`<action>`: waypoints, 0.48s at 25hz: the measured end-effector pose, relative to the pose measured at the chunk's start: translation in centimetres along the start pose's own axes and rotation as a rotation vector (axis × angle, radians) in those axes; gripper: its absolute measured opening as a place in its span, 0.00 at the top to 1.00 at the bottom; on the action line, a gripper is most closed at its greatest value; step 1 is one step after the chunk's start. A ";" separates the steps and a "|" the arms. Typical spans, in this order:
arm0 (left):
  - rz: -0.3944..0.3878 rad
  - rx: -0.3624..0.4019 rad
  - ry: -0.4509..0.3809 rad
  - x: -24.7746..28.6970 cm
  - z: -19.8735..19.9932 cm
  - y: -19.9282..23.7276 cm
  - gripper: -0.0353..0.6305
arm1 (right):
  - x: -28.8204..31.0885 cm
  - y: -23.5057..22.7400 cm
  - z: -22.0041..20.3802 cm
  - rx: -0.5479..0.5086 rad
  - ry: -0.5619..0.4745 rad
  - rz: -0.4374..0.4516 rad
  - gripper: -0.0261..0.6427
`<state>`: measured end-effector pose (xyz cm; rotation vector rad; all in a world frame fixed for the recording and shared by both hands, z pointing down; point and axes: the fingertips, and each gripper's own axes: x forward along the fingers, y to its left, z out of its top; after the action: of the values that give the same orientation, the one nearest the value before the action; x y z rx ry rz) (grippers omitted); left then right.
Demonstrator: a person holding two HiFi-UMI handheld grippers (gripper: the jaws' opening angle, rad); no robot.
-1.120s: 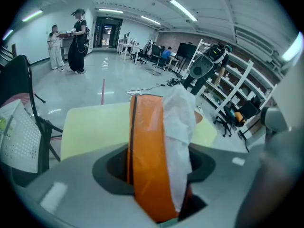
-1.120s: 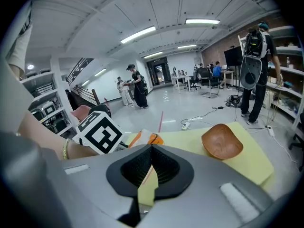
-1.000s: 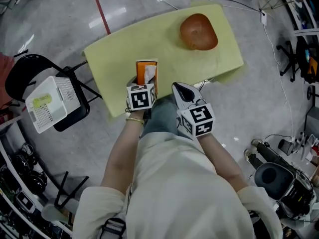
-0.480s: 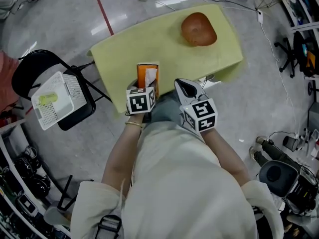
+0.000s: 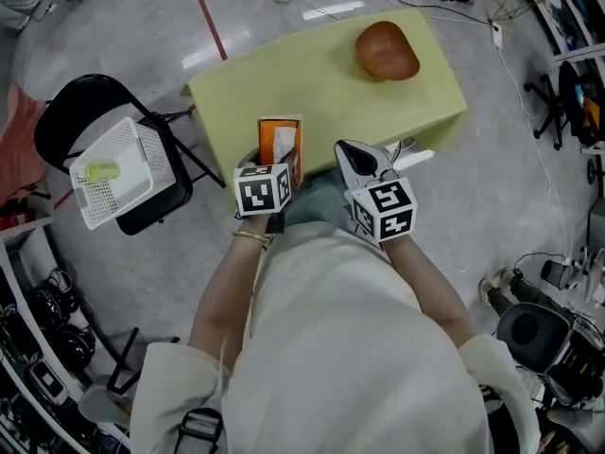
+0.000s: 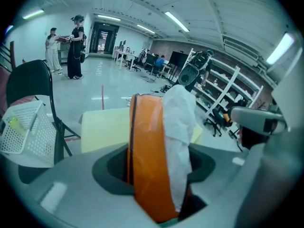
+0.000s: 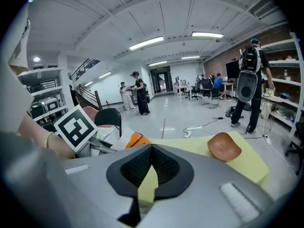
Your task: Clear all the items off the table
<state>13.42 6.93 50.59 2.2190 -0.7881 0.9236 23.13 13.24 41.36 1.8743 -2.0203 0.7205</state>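
Tissue pack (image 6: pixel 147 165) — judged light and crushable — is held by its flat sides in the left tool (image 5: pixel 267 176). Right tool (image 7: pixel 151 167) is closed on nothing.

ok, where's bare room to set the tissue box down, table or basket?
Table: bare from its left end across to the brown bowl at the far right corner. Basket on the chair: mostly bare mesh, with one small yellow-green item toward its left. Crowded: the table's near edge, where the left gripper holds the tissue box beside the right gripper.
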 end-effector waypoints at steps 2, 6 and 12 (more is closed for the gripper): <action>-0.001 -0.022 -0.005 -1.1 -0.5 0.5 0.55 | -0.5 0.9 0.0 -0.007 -0.009 0.000 0.97; 0.005 -0.043 -0.012 -2.9 -1.8 1.0 0.55 | -1.5 2.3 0.1 -0.016 -0.031 -0.001 0.97; 0.008 -0.026 0.002 -4.9 -3.9 1.3 0.55 | -2.7 3.9 -0.3 -0.019 -0.038 0.000 0.97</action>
<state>8.10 10.33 49.49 2.1933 -0.8048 0.9142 19.56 15.76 39.51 1.8914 -2.0433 0.6683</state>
